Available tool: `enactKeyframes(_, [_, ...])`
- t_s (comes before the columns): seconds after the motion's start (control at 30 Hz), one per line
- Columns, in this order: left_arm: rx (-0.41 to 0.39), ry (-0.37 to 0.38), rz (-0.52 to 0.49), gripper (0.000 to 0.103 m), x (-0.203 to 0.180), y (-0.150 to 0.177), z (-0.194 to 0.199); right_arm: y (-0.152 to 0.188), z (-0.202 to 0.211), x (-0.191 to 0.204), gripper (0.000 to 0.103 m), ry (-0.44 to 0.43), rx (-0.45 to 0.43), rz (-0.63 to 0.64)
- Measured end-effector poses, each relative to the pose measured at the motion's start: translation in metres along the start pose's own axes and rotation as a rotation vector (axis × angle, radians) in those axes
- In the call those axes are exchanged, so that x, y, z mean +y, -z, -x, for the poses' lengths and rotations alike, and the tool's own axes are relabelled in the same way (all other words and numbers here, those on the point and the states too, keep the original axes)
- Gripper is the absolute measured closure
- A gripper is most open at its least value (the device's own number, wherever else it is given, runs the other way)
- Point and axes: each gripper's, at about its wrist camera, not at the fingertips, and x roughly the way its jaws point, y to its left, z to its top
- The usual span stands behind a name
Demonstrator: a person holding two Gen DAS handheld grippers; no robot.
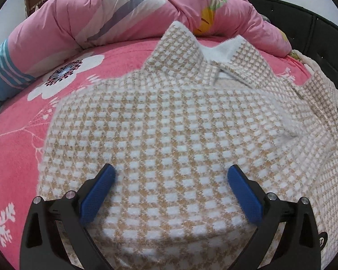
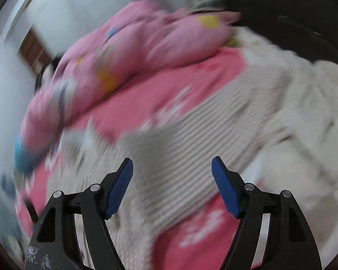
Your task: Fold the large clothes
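Note:
A large beige-and-white checked knit garment (image 1: 169, 123) lies spread on the pink bed, its collar (image 1: 216, 51) at the far end. My left gripper (image 1: 172, 172) is open just above the garment's near part, with cloth between and below its blue pads and nothing gripped. The right wrist view is blurred by motion. There the same garment (image 2: 191, 135) shows as a striped beige sheet across the bed. My right gripper (image 2: 172, 164) is open above it and holds nothing.
A pink floral bedsheet (image 1: 78, 90) covers the bed. A rolled pink quilt (image 1: 124, 11) lies along the far side. A cream fluffy blanket (image 2: 304, 94) lies at the right. A black bed frame (image 1: 304, 22) runs behind.

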Motion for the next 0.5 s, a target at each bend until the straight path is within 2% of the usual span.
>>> enactKeyframes(0.13, [-0.003, 0.0, 0.0, 0.004, 0.0, 0.0, 0.0, -0.046, -0.003, -0.054, 0.042, 0.047, -0.05, -0.135])
enactKeyframes(0.23, [-0.007, 0.002, 0.0, 0.004, 0.001, 0.0, 0.0, -0.063, -0.016, -0.08, 0.048, 0.051, -0.058, -0.215])
enactKeyframes(0.5, [-0.008, 0.003, 0.0, 0.004, 0.002, 0.001, 0.0, -0.07, -0.065, -0.111, 0.053, 0.156, -0.042, -0.308])
